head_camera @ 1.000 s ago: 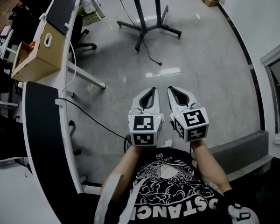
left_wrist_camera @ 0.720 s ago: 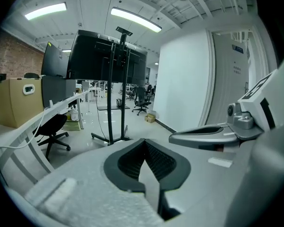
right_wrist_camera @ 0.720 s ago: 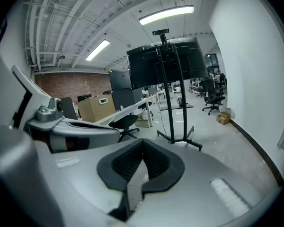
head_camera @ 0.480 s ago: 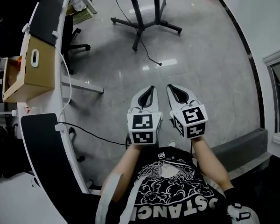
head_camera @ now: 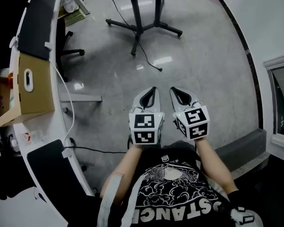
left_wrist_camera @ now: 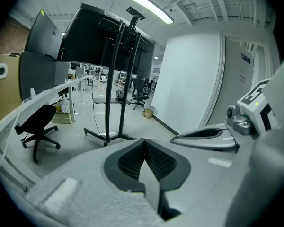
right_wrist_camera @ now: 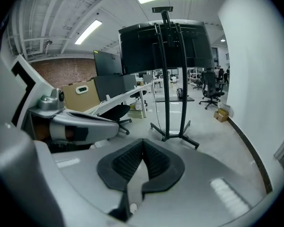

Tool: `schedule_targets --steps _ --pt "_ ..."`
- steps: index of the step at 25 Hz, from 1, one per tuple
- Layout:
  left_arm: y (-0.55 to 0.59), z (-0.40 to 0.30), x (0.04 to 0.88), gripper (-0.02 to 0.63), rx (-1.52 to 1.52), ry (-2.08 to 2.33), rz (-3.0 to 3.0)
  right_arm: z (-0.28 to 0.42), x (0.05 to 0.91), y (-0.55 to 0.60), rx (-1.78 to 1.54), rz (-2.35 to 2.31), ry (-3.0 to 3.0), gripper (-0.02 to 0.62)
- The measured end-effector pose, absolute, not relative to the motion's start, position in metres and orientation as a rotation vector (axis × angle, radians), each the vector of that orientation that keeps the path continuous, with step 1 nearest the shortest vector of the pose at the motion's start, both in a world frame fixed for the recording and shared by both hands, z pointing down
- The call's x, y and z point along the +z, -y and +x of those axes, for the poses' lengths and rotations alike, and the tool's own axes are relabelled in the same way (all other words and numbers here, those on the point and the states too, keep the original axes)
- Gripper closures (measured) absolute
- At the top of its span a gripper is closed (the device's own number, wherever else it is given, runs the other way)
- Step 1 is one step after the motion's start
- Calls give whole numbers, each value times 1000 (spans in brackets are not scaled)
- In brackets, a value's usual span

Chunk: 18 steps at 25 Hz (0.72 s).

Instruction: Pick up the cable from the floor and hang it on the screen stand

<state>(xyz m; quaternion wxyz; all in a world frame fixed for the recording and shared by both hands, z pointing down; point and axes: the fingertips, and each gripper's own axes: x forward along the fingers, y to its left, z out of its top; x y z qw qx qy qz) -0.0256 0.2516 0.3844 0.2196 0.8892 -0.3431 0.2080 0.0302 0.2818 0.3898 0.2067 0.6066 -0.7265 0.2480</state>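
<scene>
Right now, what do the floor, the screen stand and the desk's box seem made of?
Floor: glossy grey stone or tile; it mirrors ceiling lights. Screen stand: probably black painted metal; thin tubes, splayed legs. Box: matte brown cardboard; punched handle hole.

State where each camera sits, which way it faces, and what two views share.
Head view: on the person's head, facing steeply down at the floor with the cable; shows forearms, shirt, left gripper, right gripper.
Left gripper view: on the left gripper, facing along its shut jaws toward the screen stand; right gripper at right.
Right gripper view: on the right gripper, along its shut jaws; left gripper at left.
Shared: both gripper views show the screen stand.
</scene>
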Motion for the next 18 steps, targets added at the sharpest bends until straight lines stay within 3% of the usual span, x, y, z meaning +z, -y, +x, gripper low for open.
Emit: schedule_targets --steps 18 --pt "-150 -21 445 604 600 975 2381 32 463 -179 730 1494 2026 591"
